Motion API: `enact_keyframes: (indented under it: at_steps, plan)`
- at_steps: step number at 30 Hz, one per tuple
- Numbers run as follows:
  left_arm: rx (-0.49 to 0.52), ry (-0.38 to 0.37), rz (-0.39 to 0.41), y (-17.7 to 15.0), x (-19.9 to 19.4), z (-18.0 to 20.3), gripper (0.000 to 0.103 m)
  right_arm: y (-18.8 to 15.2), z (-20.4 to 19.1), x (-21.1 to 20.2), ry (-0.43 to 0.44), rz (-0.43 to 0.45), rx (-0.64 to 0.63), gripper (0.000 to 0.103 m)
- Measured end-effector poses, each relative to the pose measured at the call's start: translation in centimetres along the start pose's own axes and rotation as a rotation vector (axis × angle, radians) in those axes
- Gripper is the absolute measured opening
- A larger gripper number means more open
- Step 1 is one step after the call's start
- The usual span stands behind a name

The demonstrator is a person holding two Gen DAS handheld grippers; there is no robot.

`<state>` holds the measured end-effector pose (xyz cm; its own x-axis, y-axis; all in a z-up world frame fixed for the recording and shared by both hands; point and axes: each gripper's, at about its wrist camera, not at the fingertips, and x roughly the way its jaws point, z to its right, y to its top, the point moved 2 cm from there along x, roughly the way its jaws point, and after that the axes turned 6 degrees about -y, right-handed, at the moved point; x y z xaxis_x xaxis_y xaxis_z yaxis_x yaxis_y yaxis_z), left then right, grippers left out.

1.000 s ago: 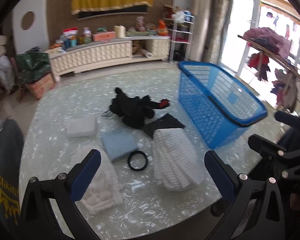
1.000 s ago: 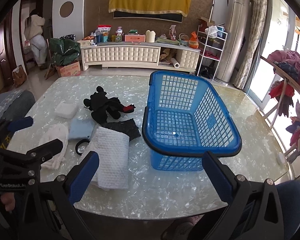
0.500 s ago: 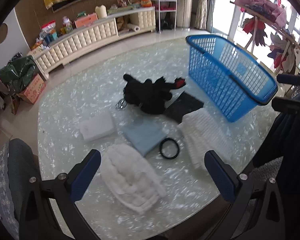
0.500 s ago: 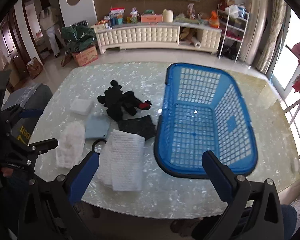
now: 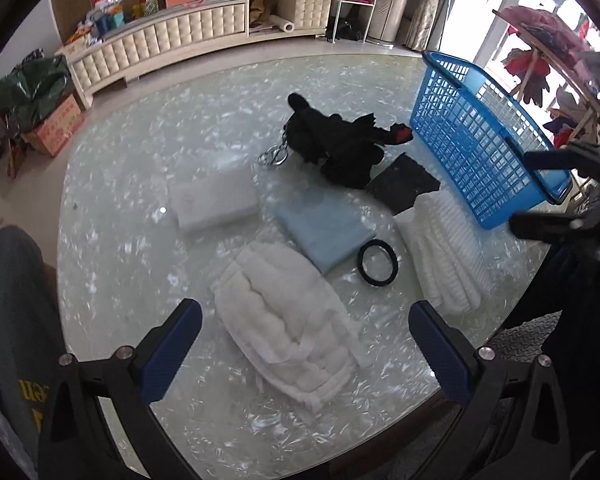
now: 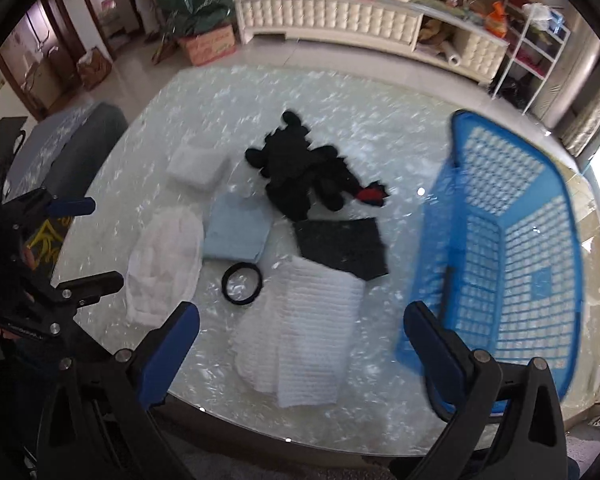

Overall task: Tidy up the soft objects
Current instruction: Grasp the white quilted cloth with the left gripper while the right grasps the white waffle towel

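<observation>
Dark garment (image 5: 22, 384): yellow printed letters stood on it, cut off by the frame edge; no whole word could be read.
Cardboard box (image 5: 58, 126): red print was on its side, too blurred to read.
Left gripper (image 6: 108, 240): a small line of white lettering ran along its body in the right wrist view, illegible.
Numbers and signs: none were readable.

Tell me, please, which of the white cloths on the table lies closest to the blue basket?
The waffle-textured white towel, lying beside the basket. The fluffy white cloth and the small white pad lie further off, past the light blue cloth.
</observation>
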<state>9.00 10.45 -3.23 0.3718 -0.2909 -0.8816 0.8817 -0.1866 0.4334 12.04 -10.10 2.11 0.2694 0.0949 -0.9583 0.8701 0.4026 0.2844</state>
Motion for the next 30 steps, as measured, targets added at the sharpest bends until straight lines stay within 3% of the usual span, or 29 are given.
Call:
enact_keyframes:
  at_steps: [3,6,13,19,24,30]
  plan:
    - [-0.029,-0.023,-0.003,-0.7,0.3,-1.0,0.093,0.3,-1.0,1.8,-0.013,-0.064,-0.018,0.102]
    - [-0.056,-0.041,-0.021,-1.1,1.0,-1.8,0.090,0.3,-1.5,3.3,-0.011,-0.115,-0.025,0.094]
    - [-0.114,-0.017,-0.072,-1.9,2.7,-3.8,0.078,0.1,-2.3,6.1,-0.036,-0.177,-0.023,0.093]
    - [-0.134,-0.006,-0.122,-2.6,4.4,-4.6,0.078,-0.4,-1.7,8.0,-0.084,-0.232,0.020,0.093]
    - [-0.117,0.049,-0.164,-3.0,6.2,-4.9,0.078,-1.0,-0.9,9.5,-0.059,-0.282,0.061,0.093]
    - [-0.153,0.061,-0.217,-3.7,8.4,-6.2,0.078,-0.9,-0.1,11.3,-0.057,-0.307,0.082,0.093]
